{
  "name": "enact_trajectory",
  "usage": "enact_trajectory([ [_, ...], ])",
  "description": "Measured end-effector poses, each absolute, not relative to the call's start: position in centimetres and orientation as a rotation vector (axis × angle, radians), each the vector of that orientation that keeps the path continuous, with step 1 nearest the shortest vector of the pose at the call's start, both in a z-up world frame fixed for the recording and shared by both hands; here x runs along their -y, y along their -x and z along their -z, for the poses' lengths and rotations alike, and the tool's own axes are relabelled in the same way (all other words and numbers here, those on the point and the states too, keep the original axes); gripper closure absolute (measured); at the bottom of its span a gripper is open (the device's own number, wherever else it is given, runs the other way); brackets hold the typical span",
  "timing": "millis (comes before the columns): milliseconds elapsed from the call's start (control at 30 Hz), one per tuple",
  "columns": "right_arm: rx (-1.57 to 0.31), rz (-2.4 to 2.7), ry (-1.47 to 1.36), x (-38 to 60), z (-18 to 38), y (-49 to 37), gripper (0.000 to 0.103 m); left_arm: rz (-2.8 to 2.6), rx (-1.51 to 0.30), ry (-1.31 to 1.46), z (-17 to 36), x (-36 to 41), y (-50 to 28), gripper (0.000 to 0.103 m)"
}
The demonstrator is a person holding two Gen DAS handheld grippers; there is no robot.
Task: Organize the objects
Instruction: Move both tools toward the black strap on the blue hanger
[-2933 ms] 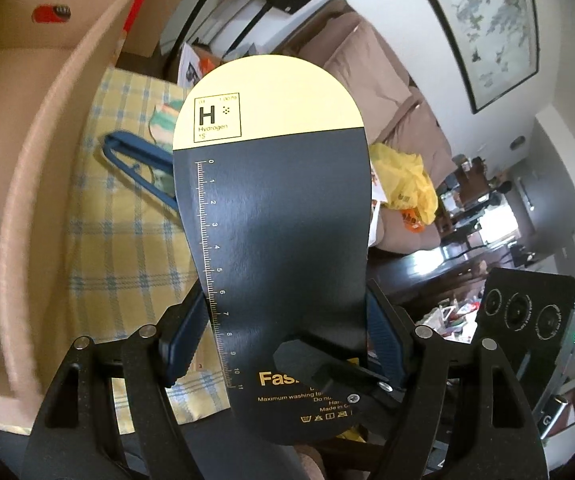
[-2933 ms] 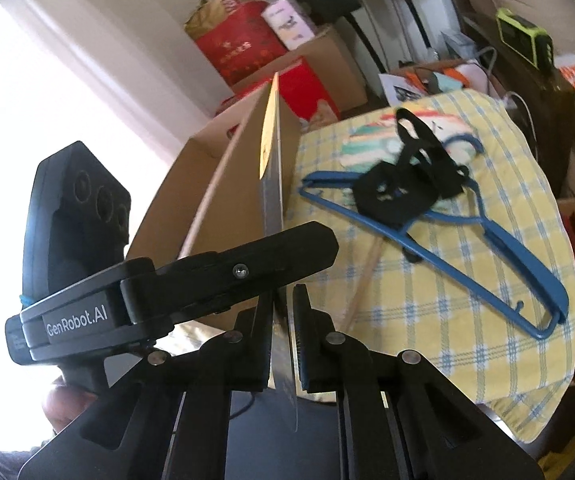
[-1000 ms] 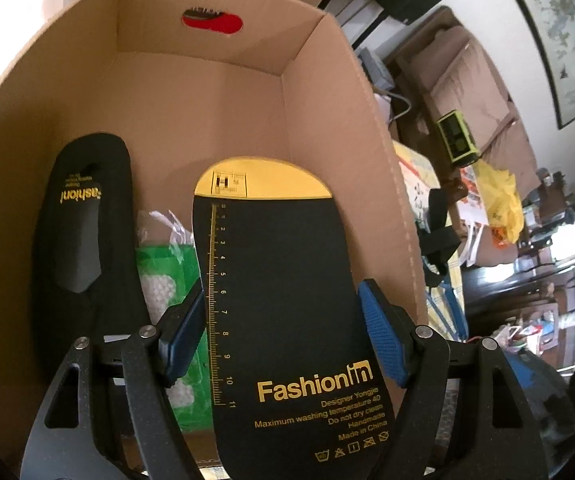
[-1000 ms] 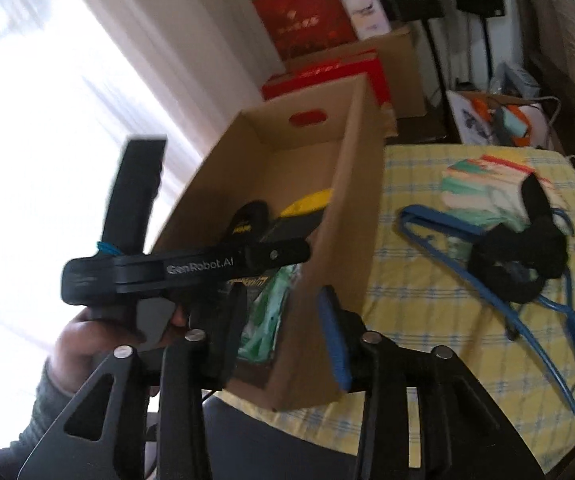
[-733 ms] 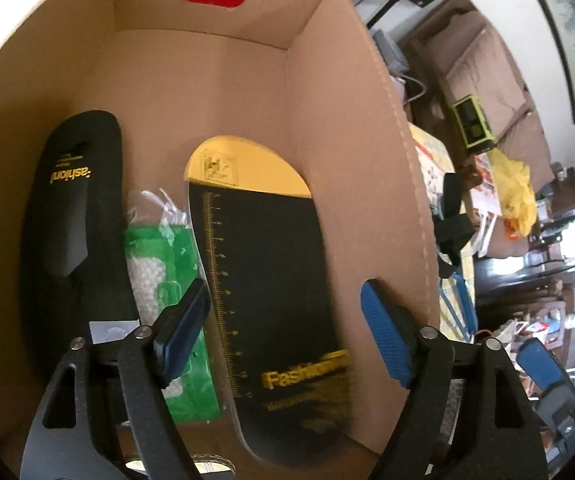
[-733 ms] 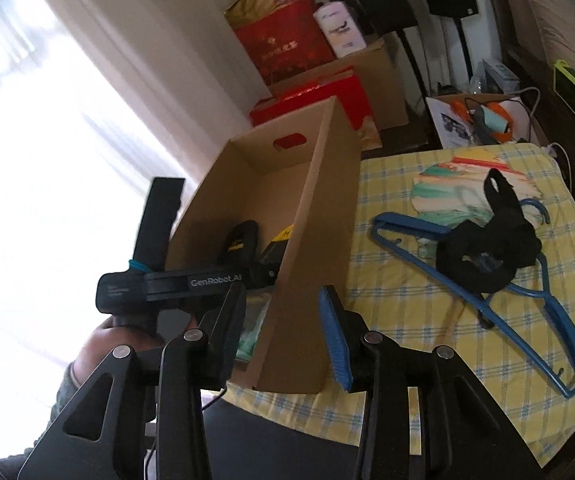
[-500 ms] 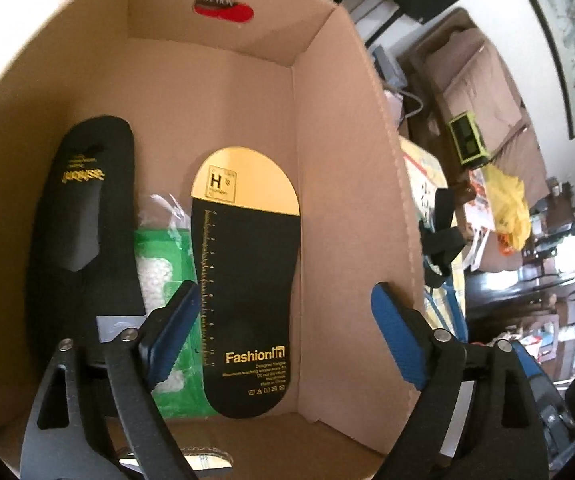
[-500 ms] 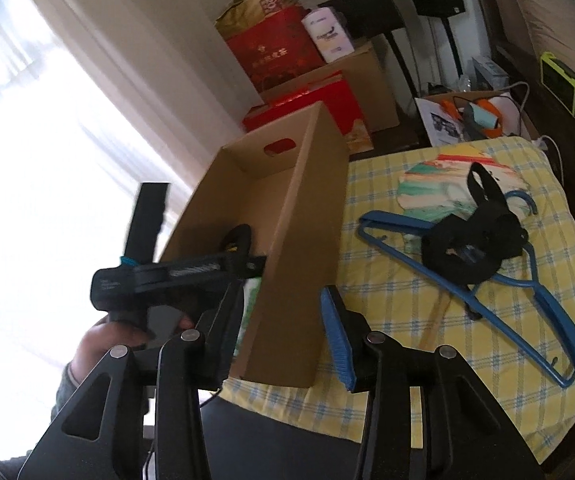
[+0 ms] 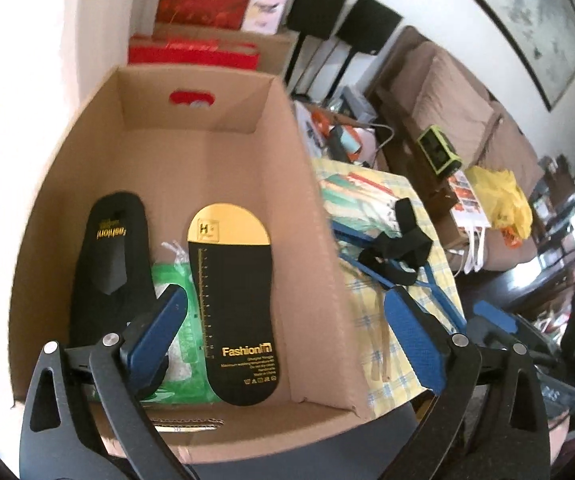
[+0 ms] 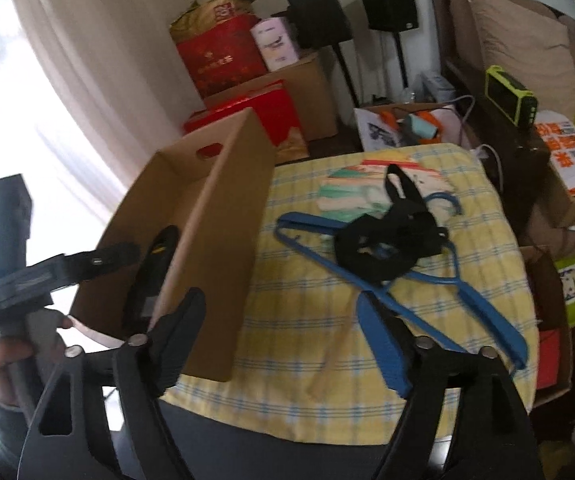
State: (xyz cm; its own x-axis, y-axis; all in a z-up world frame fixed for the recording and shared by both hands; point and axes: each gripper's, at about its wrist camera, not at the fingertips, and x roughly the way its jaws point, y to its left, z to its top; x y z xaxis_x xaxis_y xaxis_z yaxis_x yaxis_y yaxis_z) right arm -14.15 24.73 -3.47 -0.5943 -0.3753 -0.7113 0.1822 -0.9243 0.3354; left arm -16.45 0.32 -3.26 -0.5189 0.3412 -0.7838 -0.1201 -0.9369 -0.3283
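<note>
A black and gold insole card (image 9: 231, 280) lies flat in the cardboard box (image 9: 319, 264), beside a green bag (image 9: 169, 270) and a black insole (image 9: 107, 248). My left gripper (image 9: 283, 302) hovers above the box; its jaws are opening with nothing between them. In the right wrist view the left gripper (image 10: 115, 256) hangs over the box (image 10: 227, 240), held by a hand (image 10: 7, 356). My right gripper (image 10: 281, 304) is over the yellow checked tablecloth (image 10: 299, 304), its jaws opening and empty. A blue hanger (image 10: 419, 280) with a black strap (image 10: 383, 240) on it lies ahead.
A colourful folded cloth (image 10: 351, 196) lies at the table's far side behind the hanger. Red boxes (image 10: 223, 60) and cartons stand on the floor beyond the box. A sofa (image 10: 519, 40) and a dark side table (image 10: 519, 136) flank the table's right edge.
The left gripper let go of the insole card, which now lies in the box, and drew up and back. The right gripper widened and swung toward the tablecloth.
</note>
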Motion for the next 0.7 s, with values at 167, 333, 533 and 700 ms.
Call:
enact_trajectory([
  [167,0.329,2.556,-1.224,-26.6,3.8,13.5,0.021,-2.496,0.271,1.326,1.9,-2.0,15.3,0.004],
  [333,0.353,2.596,-1.236,-28.7,3.9,13.0,0.02,-2.461,0.265,1.309,1.7,-3.5,14.6,0.004],
  [533,0.334,2.683,-1.26,-31.8,4.3,12.3,0.02,-2.413,0.234,1.281,1.3,-6.3,13.5,0.004],
  [700,0.353,2.74,-1.296,-34.5,5.2,11.8,0.02,-2.373,0.201,1.255,1.3,-9.3,12.9,0.004],
])
